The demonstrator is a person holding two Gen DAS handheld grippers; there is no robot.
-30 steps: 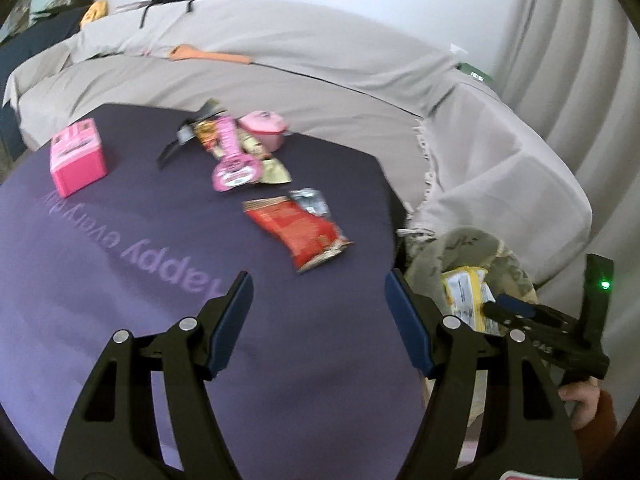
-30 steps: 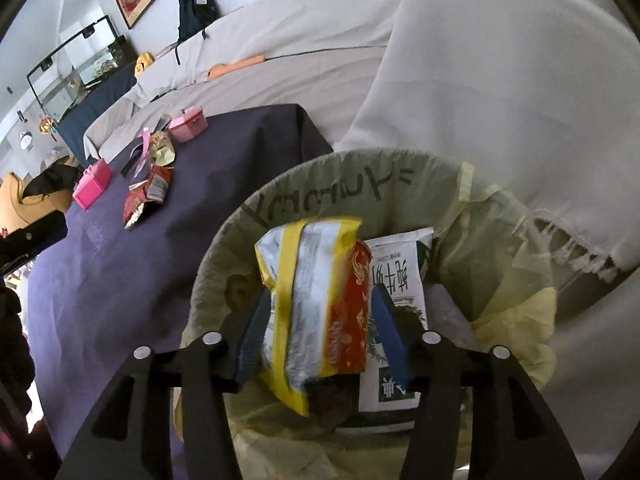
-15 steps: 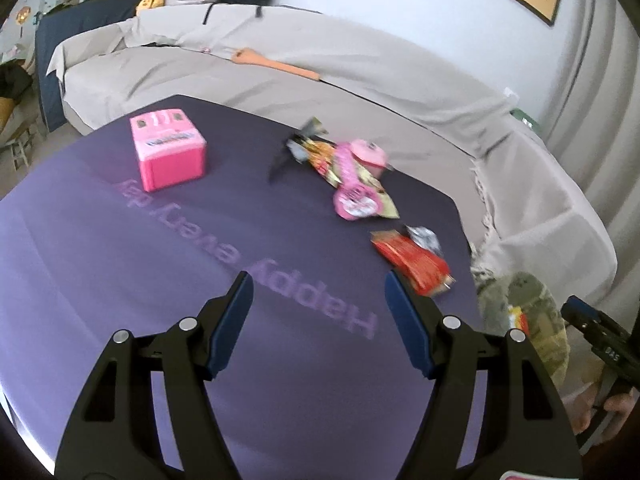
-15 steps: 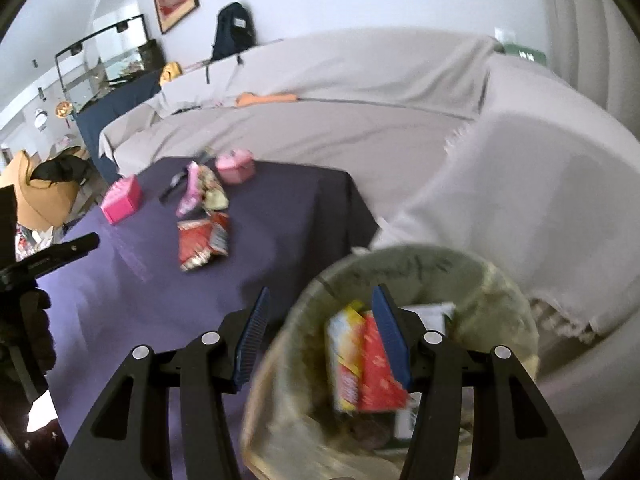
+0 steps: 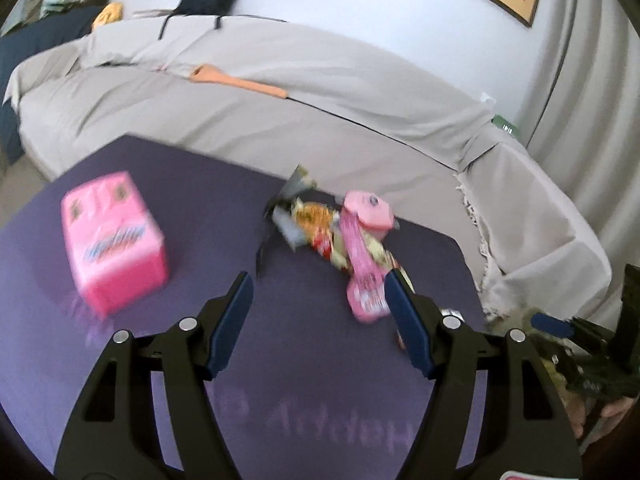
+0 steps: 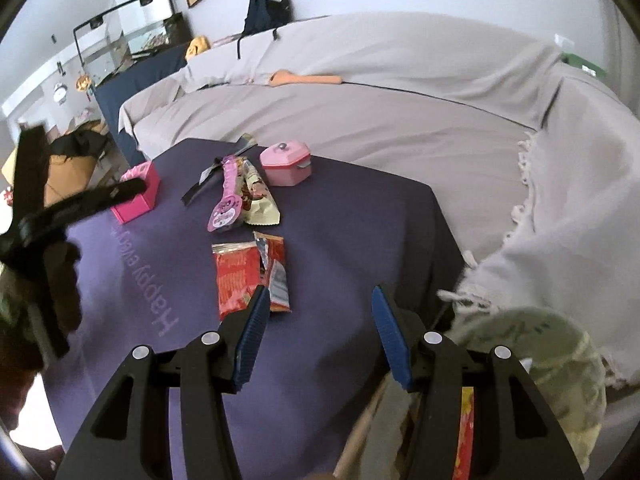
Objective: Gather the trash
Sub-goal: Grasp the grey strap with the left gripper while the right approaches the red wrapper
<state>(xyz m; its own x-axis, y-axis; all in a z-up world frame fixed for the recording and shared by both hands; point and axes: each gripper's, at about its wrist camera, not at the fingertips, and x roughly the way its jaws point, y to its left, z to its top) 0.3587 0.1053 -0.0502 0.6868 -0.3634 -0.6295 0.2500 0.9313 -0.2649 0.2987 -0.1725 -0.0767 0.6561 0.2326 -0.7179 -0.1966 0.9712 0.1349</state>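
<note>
Trash lies on a purple tablecloth (image 6: 352,240). A torn red wrapper (image 6: 240,276) lies just ahead of my right gripper (image 6: 320,314), which is open and holds nothing. Behind it lie a pink wrapper (image 6: 225,198) and a cream snack packet (image 6: 258,200). The lined trash bin (image 6: 552,356) sits at the lower right with a yellow-red packet (image 6: 466,432) inside. My left gripper (image 5: 320,312) is open and empty over the cloth, short of the wrapper pile (image 5: 320,228) and the pink wrapper (image 5: 362,276). The left wrist view is blurred.
A pink box (image 5: 116,240) stands on the left of the table and a small pink lidded pot (image 6: 286,162) at its far edge. A sofa under grey cloth (image 6: 360,120) wraps around the back and right. The other hand's gripper (image 6: 76,206) reaches in from the left.
My right gripper let go of the yellow-red packet in the bin, then rose and swung left over the table. The left gripper moved left across the cloth toward the pink box and pile.
</note>
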